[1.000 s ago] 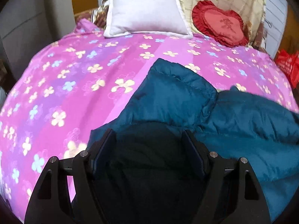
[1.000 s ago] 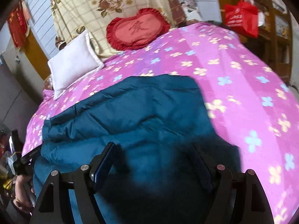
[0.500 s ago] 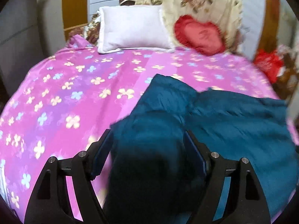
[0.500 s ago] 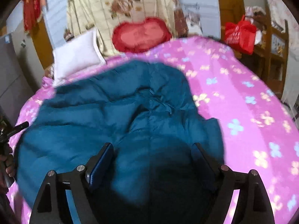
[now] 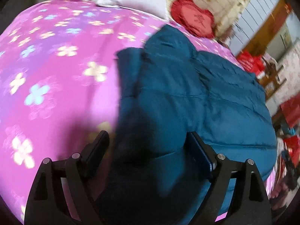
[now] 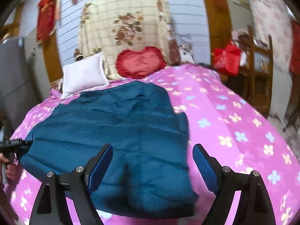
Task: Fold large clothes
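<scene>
Both grippers, the left gripper (image 5: 148,150) with jaws opening and the right gripper (image 6: 152,161) spread wide, hovered empty over the teal quilted jacket (image 6: 116,123) lying folded on the pink floral bedspread (image 6: 234,116), so the next fold probably needed a fresh grip on an edge.

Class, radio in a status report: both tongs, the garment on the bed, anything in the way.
Left tongs opening, nothing gripped. Right tongs open, empty. Teal padded jacket lies on the pink bedspread. White pillow and red heart cushion sit beyond it.
</scene>
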